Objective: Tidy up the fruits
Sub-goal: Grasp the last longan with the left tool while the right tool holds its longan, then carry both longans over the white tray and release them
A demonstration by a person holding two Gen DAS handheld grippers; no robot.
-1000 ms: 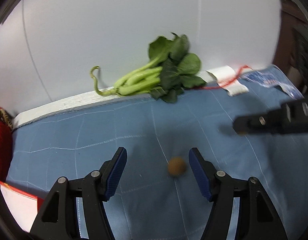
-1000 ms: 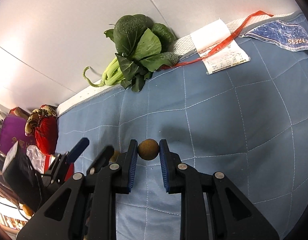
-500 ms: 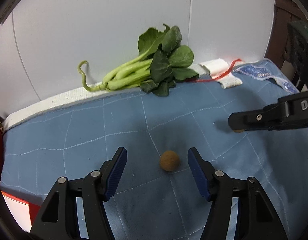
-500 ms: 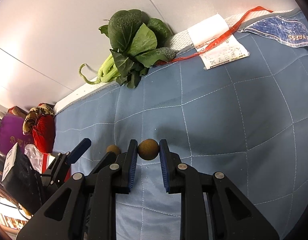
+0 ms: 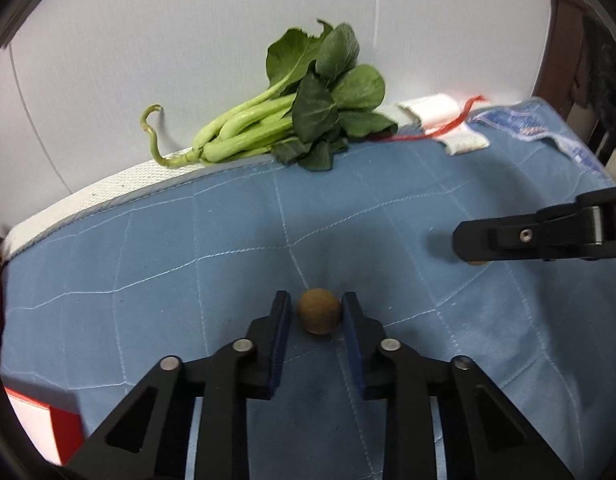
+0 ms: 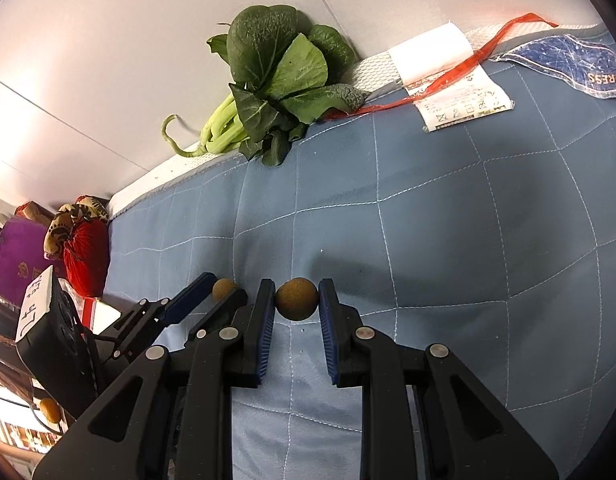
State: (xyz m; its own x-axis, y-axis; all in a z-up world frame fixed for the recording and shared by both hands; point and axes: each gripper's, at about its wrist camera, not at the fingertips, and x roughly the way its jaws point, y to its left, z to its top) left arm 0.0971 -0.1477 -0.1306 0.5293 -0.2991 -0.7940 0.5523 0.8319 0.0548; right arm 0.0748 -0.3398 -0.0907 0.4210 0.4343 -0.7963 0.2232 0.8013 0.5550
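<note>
In the left wrist view a small round brown fruit sits between the tips of my left gripper, whose jaws have closed onto it on the blue quilted mattress. In the right wrist view my right gripper is shut on a second brown fruit, held just above the mattress. The left gripper with its fruit shows at the left of the right wrist view. The right gripper shows side-on at the right of the left wrist view.
A bunch of leafy greens lies against the white wall at the mattress's far edge, also in the right wrist view. A white label with a red strip lies at the far right. A red bag and clutter sit off the left edge.
My left gripper has moved forward around the brown fruit and its jaws have closed from wide open onto it. The right gripper has kept hold of its fruit and barely moved.
</note>
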